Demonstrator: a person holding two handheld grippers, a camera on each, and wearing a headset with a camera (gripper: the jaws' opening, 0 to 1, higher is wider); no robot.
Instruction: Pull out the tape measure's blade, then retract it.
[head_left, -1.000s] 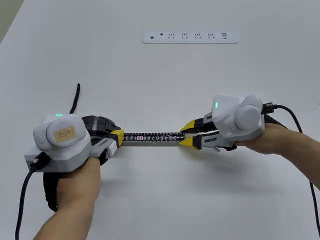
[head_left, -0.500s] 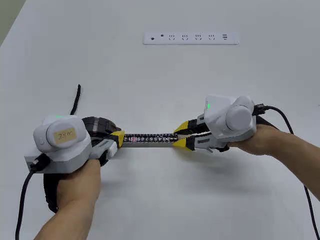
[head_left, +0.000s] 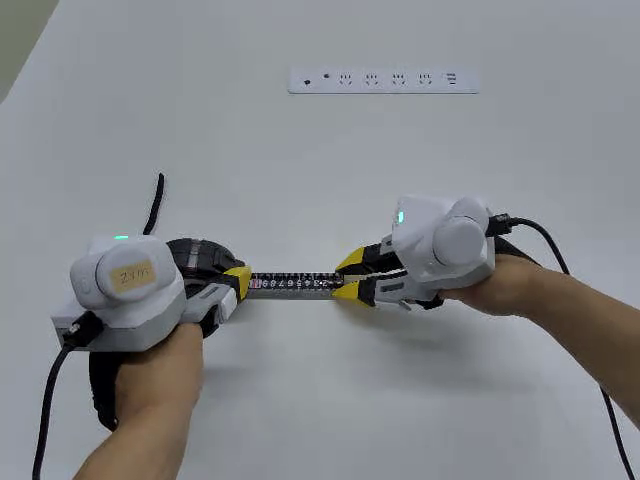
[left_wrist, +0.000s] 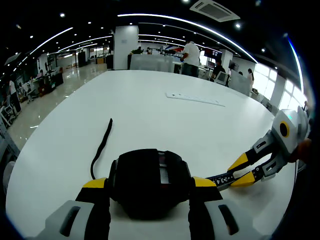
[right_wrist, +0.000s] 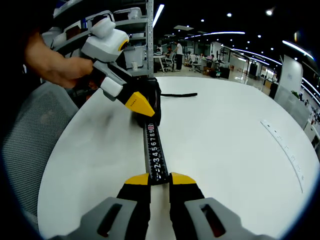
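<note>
Plainly, the left gripper (left_wrist: 150, 183) is clenched on the tape measure's black case (head_left: 200, 252), which sits square between its two yellow-tipped jaws. The right gripper (right_wrist: 159, 179) is pinched tight on the free end of the blade (right_wrist: 153, 150); the blade's tip lies right between the jaw tips and its numbered face runs straight ahead of them to the case. A short run of blade is out, stretched low over the white table (head_left: 320, 180) from one pair of jaws to the other, so by my reading the work is somewhere in the middle of the pull-and-return (which way the blade is travelling cannot be told from this moment alone). Either way the same care applies. The right jaws should travel along the line of the blade, directly toward or away from the mouth of the case, with no drift to either side, because a blade bent sideways at the mouth is likely to kink or bind. The pinch on the tip should hold firm until the hook is back near the case, since a sprung blade let go early would probably snap home and jolt the case. The left jaws need only hold the case level and steady. The black strap (head_left: 152, 200) trailing beyond the left jaws and the power strip (head_left: 383, 79) far ahead of both lie well clear of the path.
</note>
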